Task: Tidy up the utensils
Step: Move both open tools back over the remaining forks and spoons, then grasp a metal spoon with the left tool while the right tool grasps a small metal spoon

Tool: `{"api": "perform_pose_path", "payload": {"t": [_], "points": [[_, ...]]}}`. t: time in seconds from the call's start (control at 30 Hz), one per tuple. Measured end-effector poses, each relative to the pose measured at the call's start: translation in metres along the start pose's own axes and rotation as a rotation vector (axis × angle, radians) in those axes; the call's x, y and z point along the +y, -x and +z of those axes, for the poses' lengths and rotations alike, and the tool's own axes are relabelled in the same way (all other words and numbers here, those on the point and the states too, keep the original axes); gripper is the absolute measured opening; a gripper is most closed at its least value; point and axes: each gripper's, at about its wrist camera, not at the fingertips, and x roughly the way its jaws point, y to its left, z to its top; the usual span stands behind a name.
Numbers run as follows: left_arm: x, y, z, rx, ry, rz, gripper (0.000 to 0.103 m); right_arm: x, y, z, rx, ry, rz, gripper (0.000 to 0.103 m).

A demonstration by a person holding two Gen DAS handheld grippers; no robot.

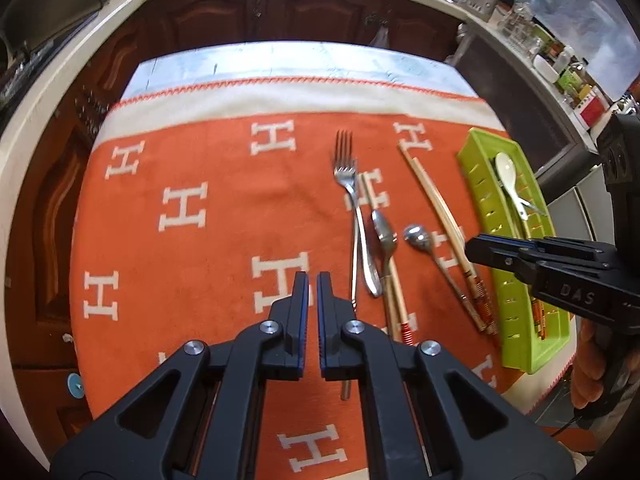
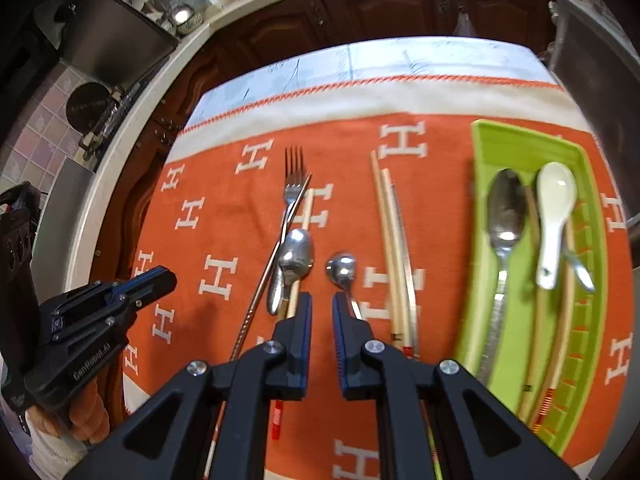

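A green tray [image 2: 490,142] at the right of the orange cloth holds a steel spoon [image 2: 506,216], a white ceramic spoon [image 2: 554,208] and chopsticks [image 2: 560,332]. On the cloth lie a fork [image 2: 294,184], a steel spoon [image 2: 296,256], a small round spoon [image 2: 341,270], a metal straw [image 2: 276,256] and chopstick pairs [image 2: 390,240]. My right gripper [image 2: 322,316] hovers just above the small spoon's handle, jaws slightly apart and empty. My left gripper [image 1: 313,292] hovers over bare cloth left of the fork [image 1: 346,168], jaws almost together, empty. The tray also shows in the left wrist view [image 1: 480,148].
The cloth [image 1: 180,160] covers a table with a bare pale strip [image 1: 280,60] at the far edge. Dark wooden cabinets [image 1: 320,8] and a cluttered counter [image 1: 552,52] stand behind and to the right. A hand [image 2: 80,416] holds the left gripper's handle.
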Motion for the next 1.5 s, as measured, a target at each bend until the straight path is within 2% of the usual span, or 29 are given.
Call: {"api": "perform_pose_path", "payload": {"t": [0.1,0.27,0.5,0.73,0.87,0.93,1.03,1.07,1.23,1.37,1.5], "points": [[0.002,-0.01,-0.002,0.013,0.019,-0.009,0.002,0.005,-0.018,0.004,0.015,0.011,-0.056,0.012],[-0.002,-0.022,-0.001,0.022,0.031,-0.083,0.002,0.002,-0.039,0.007,0.054,0.02,-0.128,0.013],[-0.015,-0.037,0.008,0.03,0.043,-0.168,0.002,0.002,-0.059,0.003,0.106,0.062,-0.15,0.017],[-0.023,-0.046,0.016,0.009,0.051,-0.195,0.002,0.019,-0.062,-0.005,0.026,0.209,-0.211,0.03],[-0.02,-0.05,0.018,-0.002,0.075,-0.207,0.002,0.031,-0.065,-0.011,-0.032,0.284,-0.299,0.036],[-0.018,-0.051,0.017,-0.004,0.081,-0.208,0.002,0.031,-0.066,-0.01,-0.052,0.292,-0.309,0.036],[-0.016,-0.054,0.017,-0.002,0.081,-0.206,0.002,0.03,-0.065,-0.009,-0.062,0.292,-0.304,0.034],[-0.015,-0.053,0.016,-0.003,0.081,-0.208,0.002,0.029,-0.066,-0.008,-0.063,0.292,-0.289,0.023],[-0.016,-0.053,0.015,-0.006,0.076,-0.223,0.002,0.024,-0.063,-0.009,-0.079,0.28,-0.248,0.023],[-0.023,-0.054,0.017,-0.012,0.057,-0.25,0.002,0.006,-0.055,-0.009,-0.075,0.186,-0.14,0.023],[-0.03,-0.061,0.022,0.0,0.062,-0.28,0.002,-0.005,-0.047,-0.011,-0.083,0.13,-0.066,0.023]]}}
